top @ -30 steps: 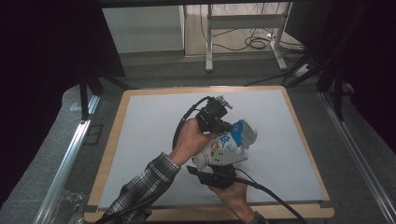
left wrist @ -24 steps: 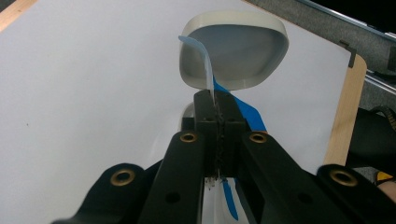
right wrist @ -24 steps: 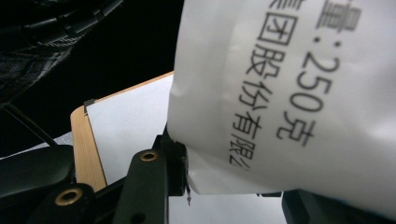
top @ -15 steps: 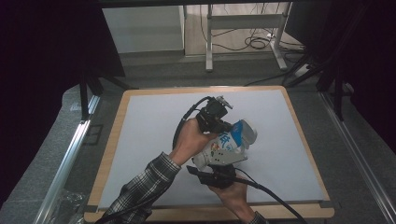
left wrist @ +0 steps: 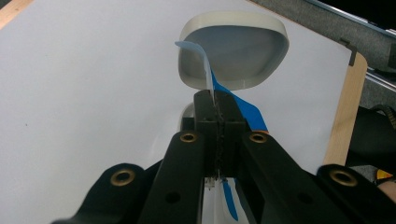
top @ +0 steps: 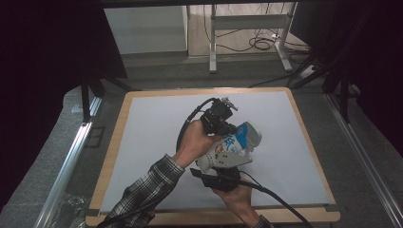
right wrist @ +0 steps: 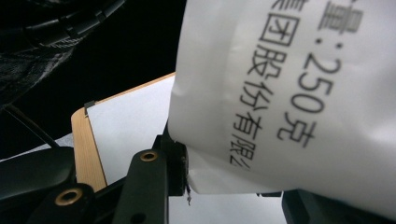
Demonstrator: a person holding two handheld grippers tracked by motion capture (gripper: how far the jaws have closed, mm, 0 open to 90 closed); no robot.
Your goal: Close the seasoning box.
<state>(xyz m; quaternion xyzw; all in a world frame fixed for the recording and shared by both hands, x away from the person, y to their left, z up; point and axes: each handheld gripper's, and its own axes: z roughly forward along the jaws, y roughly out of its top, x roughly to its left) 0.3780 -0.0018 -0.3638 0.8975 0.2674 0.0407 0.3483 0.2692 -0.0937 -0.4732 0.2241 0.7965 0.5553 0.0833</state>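
Observation:
A white and blue bag (top: 231, 146) with printed text is held off the white mat (top: 152, 137) between both grippers. My left gripper (top: 232, 127) comes in from the far side and is shut on a thin blue-and-white edge of the bag (left wrist: 212, 86); in the left gripper view its gripper (left wrist: 217, 100) has its jaws pressed together on that edge. Beyond them a rounded white rim (left wrist: 233, 51) appears to be the bag's far end. My right gripper (top: 222, 168) is below, shut on the bag's near corner. In the right gripper view, the printed bag (right wrist: 289, 93) sits between the jaws of the gripper (right wrist: 233, 186).
The mat lies on a wood-edged board (top: 311, 142). Metal rails (top: 71, 161) run along both sides of the table. A desk frame and cables (top: 259, 42) stand on the floor beyond the far edge. Crumpled clear plastic (top: 71, 206) lies at the near left.

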